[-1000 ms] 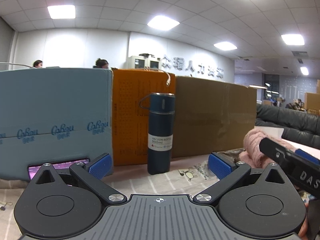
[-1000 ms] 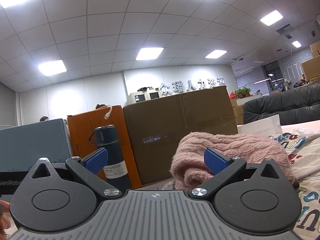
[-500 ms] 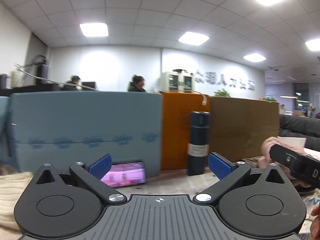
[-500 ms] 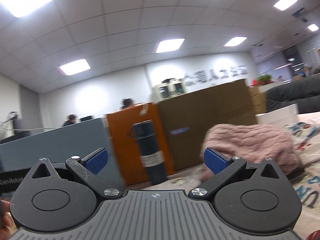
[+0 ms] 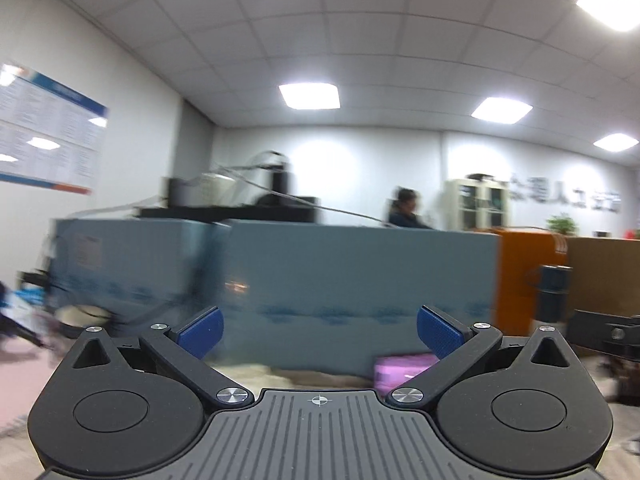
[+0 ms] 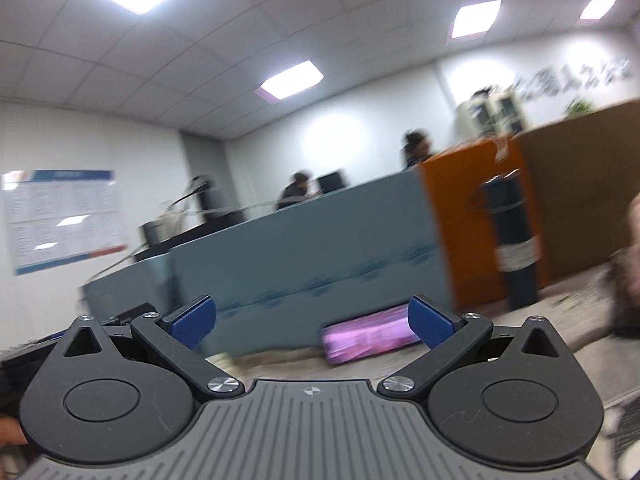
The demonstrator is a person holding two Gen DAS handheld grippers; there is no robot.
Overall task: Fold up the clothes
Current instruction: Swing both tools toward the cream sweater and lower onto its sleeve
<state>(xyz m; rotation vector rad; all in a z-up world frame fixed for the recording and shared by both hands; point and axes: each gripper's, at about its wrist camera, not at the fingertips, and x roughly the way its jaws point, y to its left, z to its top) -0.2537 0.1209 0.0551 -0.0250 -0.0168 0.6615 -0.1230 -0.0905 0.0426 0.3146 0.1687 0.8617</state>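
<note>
My left gripper (image 5: 318, 332) is open and empty, pointing at a blue box wall (image 5: 360, 276). My right gripper (image 6: 312, 320) is open and empty too, tilted, facing the same blue box (image 6: 304, 248). A blurred strip of pink knit garment (image 6: 634, 248) shows at the far right edge of the right wrist view. A pale cream fabric (image 5: 256, 372) lies low between the left fingers. The right gripper's body (image 5: 604, 334) shows at the right of the left wrist view. Both views are motion-blurred.
A phone with a lit pink screen (image 6: 368, 338) leans against the blue box; it also shows in the left wrist view (image 5: 400, 368). A dark blue vacuum bottle (image 6: 512, 240) stands before an orange box (image 6: 468, 220) and a brown carton (image 6: 588, 184). People sit behind.
Both grippers have swung to the left: the bottle, boxes and pink garment slid to the right of each view. The right view has tilted. Both stay open.
</note>
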